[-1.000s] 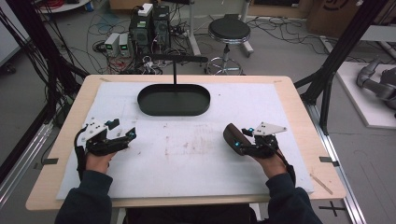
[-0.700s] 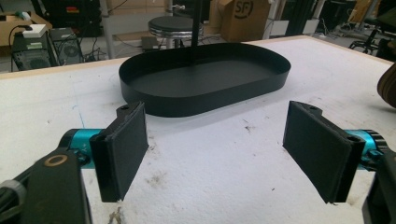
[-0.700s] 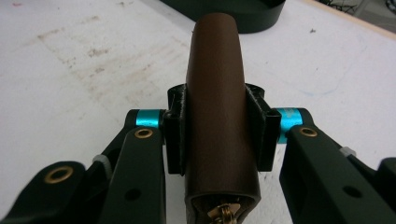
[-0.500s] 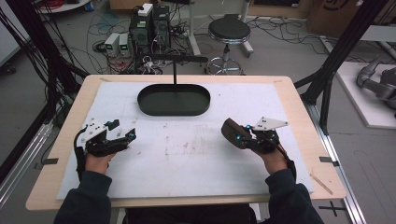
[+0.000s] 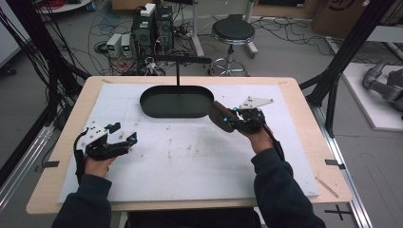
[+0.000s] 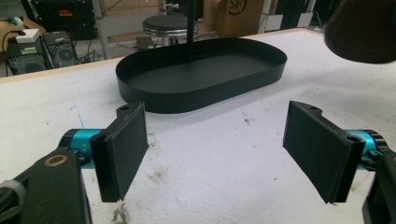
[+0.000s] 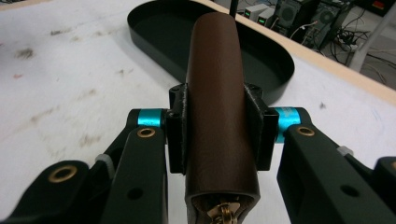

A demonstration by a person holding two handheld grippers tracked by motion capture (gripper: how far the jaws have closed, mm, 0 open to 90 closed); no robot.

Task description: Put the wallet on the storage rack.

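The left gripper (image 5: 127, 140) rests low over the white table cover (image 5: 190, 156), its jaws spread wide with nothing between them. In the middle, at the far side, stands a black oval tray (image 5: 175, 101) of smooth thin metal. At the right, the right gripper (image 7: 215, 135) has just closed on a brown leather case (image 7: 217, 102), carried above the table near the tray's right end. The case looks light, firm and a little smooth; the middle is probably the best place to grip.

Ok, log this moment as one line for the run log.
right gripper: shut on brown leather case, jaws just closed, beside black oval tray | left gripper: open, nothing between jaws, over white mat
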